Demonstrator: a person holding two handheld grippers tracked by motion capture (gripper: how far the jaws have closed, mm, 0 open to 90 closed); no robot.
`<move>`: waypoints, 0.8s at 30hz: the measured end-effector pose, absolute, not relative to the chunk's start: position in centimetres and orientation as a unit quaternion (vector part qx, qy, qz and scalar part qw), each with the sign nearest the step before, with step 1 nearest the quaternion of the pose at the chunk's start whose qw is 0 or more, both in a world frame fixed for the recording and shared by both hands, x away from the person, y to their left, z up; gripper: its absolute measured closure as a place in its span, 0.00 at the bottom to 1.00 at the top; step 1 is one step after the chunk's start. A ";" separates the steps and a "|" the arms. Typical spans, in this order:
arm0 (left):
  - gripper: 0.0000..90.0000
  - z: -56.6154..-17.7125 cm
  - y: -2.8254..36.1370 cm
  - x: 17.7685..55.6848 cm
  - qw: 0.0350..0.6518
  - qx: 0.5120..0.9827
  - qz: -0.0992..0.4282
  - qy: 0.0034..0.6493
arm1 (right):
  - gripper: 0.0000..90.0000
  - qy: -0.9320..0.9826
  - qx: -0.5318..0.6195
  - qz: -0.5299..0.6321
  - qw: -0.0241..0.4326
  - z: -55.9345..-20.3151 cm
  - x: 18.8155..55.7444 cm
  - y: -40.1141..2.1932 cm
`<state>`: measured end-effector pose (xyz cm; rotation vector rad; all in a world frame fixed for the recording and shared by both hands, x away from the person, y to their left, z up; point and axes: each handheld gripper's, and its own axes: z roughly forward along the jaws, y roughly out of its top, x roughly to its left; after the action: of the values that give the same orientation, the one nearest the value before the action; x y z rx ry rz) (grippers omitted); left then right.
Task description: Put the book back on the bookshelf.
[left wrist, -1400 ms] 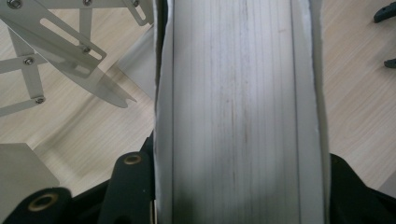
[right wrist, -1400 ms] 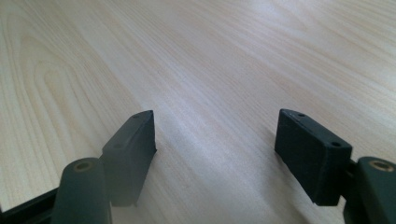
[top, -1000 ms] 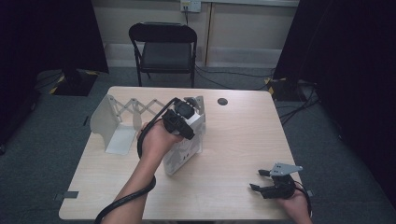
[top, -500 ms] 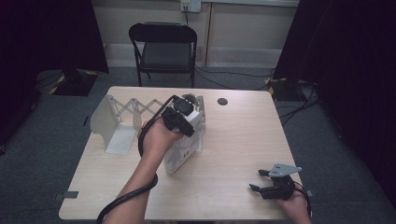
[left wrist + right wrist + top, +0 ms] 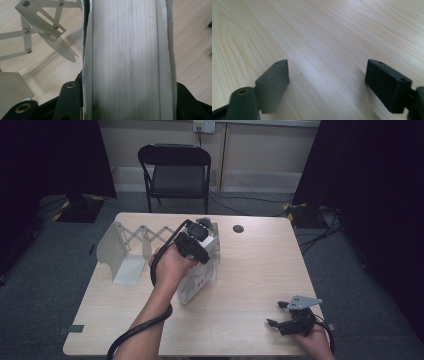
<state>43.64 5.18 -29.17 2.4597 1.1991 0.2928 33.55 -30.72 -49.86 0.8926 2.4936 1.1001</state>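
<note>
Where the desk nears its left edge, a white metal rack stands, made of a flat end plate and a run of crossed folding bars that stretch toward the middle.

Item, middle of the desk: a thick white book, standing on one edge and leaning a little, its far end just beside the folding bars. In the left gripper view its page block runs straight up between the two covers.

Item, left gripper: held in the person's left hand, set over the top edge of the book. Jaws closed on the book, one against each cover, so the book is gripped across its thickness. A black cable trails from it back to the near edge of the desk.

Item, far edge, right of middle: a small dark round disc, lying flat, well apart from the book.

Item, near right corner: right gripper, held in the person's right hand, low over bare wood. Jaws have just been opening and stand wide apart, nothing between them. A grey three-cornered plate sits on top.
</note>
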 end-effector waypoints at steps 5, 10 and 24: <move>0.59 -29.1 5.2 43.9 0.187 0.877 0.107 0.430 | 0.18 0.860 0.314 0.379 0.136 -49.9 33.5 -30.7; 0.59 -29.1 5.0 44.1 0.188 0.873 0.111 0.437 | 0.18 0.860 0.314 0.379 0.136 -49.9 33.5 -30.7; 0.59 -29.0 4.7 45.0 0.188 0.862 0.105 0.459 | 0.18 0.860 0.314 0.379 0.136 -49.9 33.5 -30.7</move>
<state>44.99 4.68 -29.04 2.4259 1.2914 0.2968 33.54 -30.71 -49.89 0.9085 2.4898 1.0981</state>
